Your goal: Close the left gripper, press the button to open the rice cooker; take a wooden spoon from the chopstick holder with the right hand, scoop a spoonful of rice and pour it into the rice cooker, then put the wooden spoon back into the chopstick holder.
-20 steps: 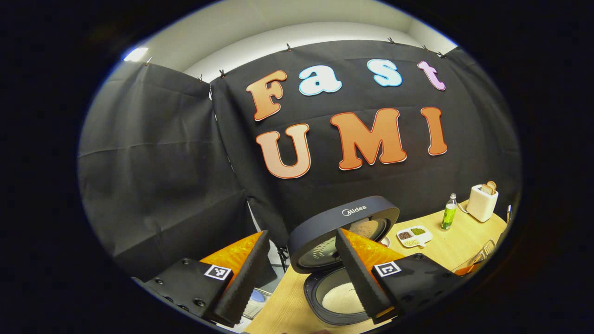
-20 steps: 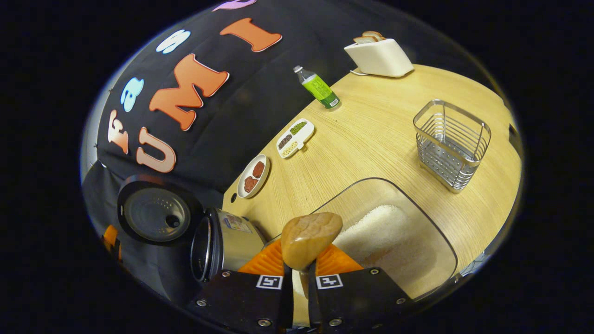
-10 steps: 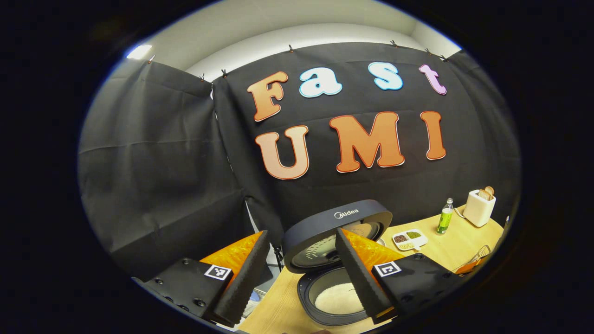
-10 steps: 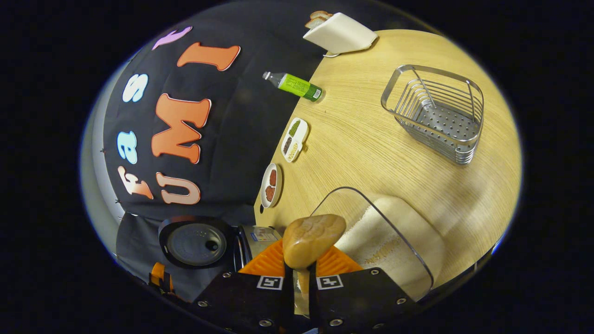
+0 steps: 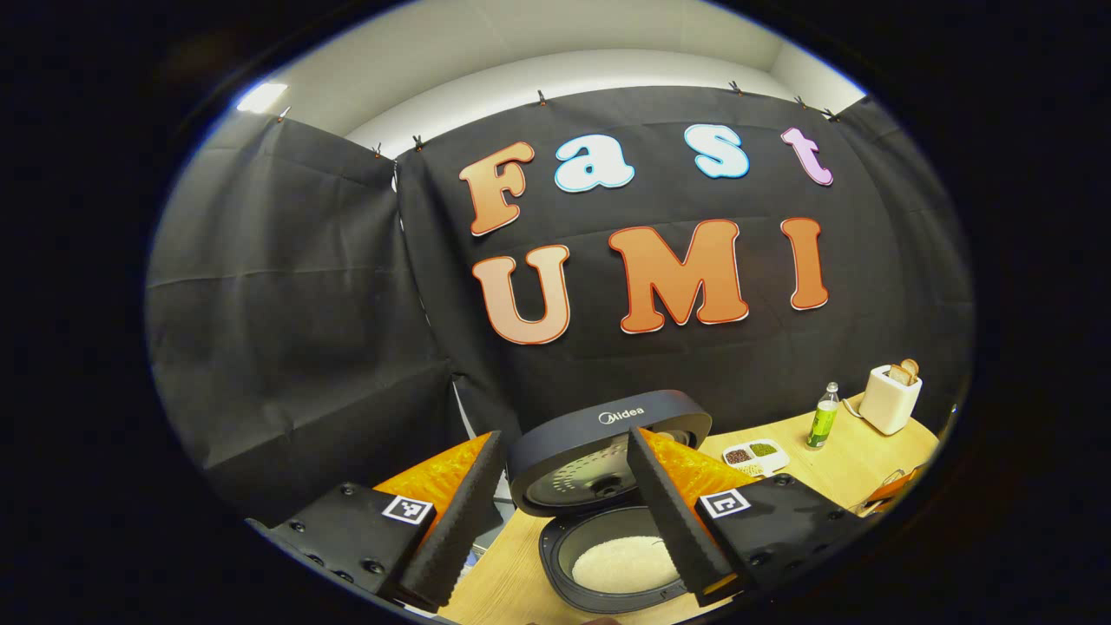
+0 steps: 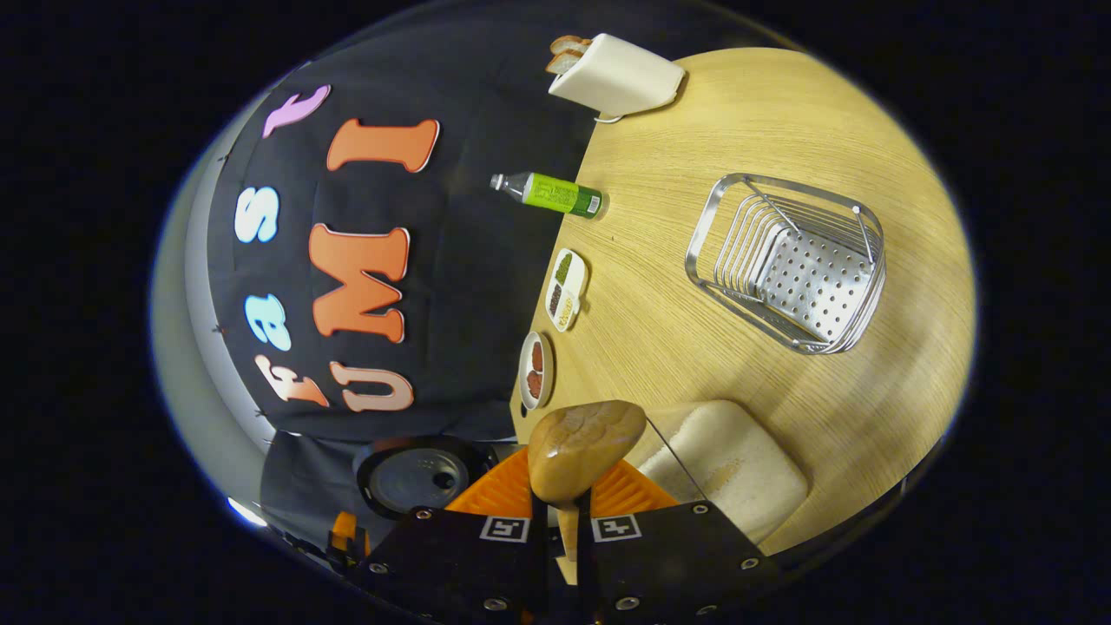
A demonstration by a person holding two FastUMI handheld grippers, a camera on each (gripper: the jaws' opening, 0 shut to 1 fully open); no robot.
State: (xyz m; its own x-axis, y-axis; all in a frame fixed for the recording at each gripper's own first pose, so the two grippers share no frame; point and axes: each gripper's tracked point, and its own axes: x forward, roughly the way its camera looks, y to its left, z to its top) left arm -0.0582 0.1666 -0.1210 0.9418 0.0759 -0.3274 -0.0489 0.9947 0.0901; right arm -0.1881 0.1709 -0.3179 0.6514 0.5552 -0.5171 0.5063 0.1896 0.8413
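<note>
Right gripper (image 6: pixel 560 521) clamps the spoon (image 6: pixel 577 447) handle, bowl up, above the rice box (image 6: pixel 729 464); left gripper (image 5: pixel 564 521) hangs wide open, empty, above the cooker (image 5: pixel 608 555). Cooker lid up, rice inside; the holder (image 6: pixel 790 273) sits well beyond the box. Risk: a tilted wrist could skew the spoon, so it catches the holder rim.

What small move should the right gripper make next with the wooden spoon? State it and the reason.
Probably carry the wooden spoon over to the chopstick holder and lower it in. The right gripper grips the spoon, the rice cooker stands open with rice inside, and the holder stands empty.
</note>
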